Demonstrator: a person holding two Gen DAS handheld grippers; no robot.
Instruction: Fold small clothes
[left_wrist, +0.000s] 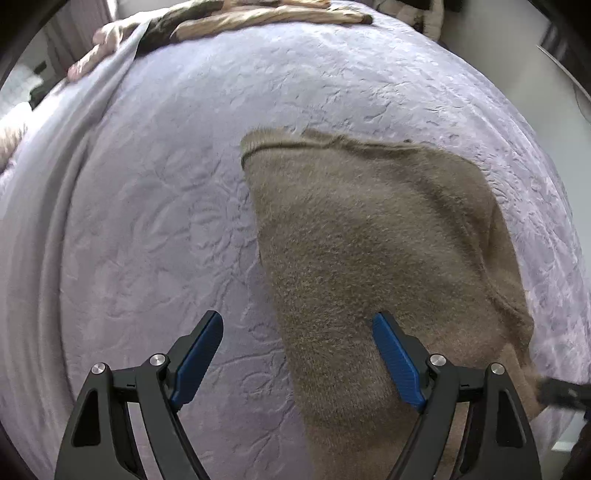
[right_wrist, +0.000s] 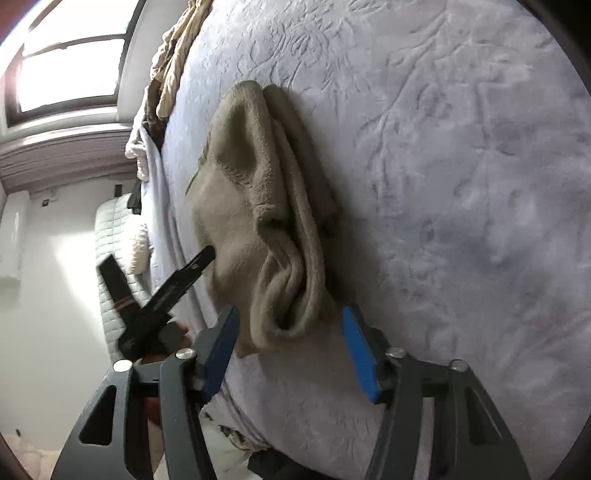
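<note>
Brown knit garment (left_wrist: 373, 251) lies on a lilac bedspread (left_wrist: 155, 206) with an embossed leaf pattern. Its ribbed edge lies at the far end; the body runs toward the camera in the left wrist view.

Left gripper (left_wrist: 297, 356) points steeply down over the near part of the garment. Jaws spread wide, nothing pinched. One blue pad (left_wrist: 397, 360) sits over the knit, the other over bare bedspread, so the garment's left edge runs between them. Whether the pads touch the cloth I cannot tell.

Right gripper (right_wrist: 290, 356) is near the bed's edge, jaws parted with a bunched fold of the garment (right_wrist: 280, 236) just beyond the tips (pads not pressing on it, as far as I can see). The right wrist view also shows the left gripper's black finger (right_wrist: 184, 273) against the garment's side.

More clothes (left_wrist: 266, 14) are heaped at the far edge of the bed. A window (right_wrist: 70, 62) shows in the right wrist view.
</note>
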